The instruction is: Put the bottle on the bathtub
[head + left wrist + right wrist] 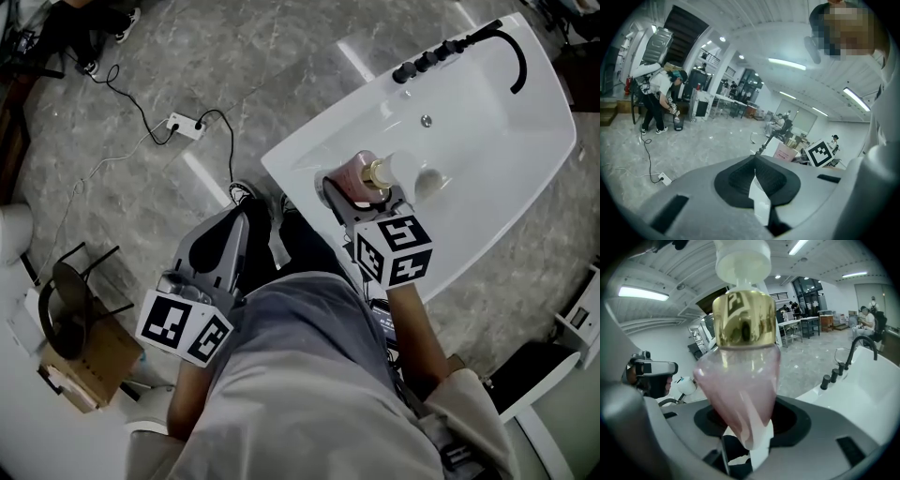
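Observation:
A pink bottle [357, 174] with a gold collar and a white pump top lies tilted in my right gripper [349, 194], which is shut on it. It hangs over the near left rim of the white bathtub [497, 178]. In the right gripper view the bottle [740, 380] fills the middle, its narrow end pinched between the jaws of the right gripper [746, 439], with the bathtub [869, 380] to the right. My left gripper [228, 234] is shut on nothing, low at the left beside my body. In its own view the left gripper [755, 180] faces the open room.
A black curved faucet [512, 49] and black knobs [427, 60] sit at the tub's far end. On the grey floor lie a power strip [184, 126] with its cable, a black stool [67, 302] and a cardboard box [89, 364]. People [658, 96] stand far off.

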Available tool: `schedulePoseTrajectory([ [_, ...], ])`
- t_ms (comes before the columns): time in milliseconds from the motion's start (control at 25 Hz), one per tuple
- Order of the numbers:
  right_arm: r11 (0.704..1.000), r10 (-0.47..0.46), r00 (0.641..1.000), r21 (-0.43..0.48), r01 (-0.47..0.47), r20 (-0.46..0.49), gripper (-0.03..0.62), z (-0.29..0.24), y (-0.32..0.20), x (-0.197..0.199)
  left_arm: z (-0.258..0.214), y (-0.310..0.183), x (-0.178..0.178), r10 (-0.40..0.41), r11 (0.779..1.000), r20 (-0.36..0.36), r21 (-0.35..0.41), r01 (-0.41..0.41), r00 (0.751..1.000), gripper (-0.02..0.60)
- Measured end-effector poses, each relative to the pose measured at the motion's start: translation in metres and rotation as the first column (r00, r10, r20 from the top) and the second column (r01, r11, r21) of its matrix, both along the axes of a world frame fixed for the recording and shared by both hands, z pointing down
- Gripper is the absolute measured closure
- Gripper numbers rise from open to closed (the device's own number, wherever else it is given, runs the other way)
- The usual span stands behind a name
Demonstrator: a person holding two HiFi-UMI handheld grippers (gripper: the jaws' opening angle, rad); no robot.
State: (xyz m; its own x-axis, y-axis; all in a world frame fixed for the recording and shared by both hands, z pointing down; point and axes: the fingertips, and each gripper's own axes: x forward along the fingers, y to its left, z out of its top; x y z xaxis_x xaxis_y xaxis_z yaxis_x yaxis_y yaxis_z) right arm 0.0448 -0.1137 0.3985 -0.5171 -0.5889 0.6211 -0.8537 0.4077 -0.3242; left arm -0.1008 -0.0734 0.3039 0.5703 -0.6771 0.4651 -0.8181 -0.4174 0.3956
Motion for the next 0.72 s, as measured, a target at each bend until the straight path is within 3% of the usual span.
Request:
schedulePoseTrajectory([
  [720,0.999,0.016,0.999,-0.047,-0.018,-0.046,0.372,0.037,-0.028,-0.009,0.015,-0.023,-0.028,0.003,0.999,0.008,-0.036,-0.003,1.0,0.578],
])
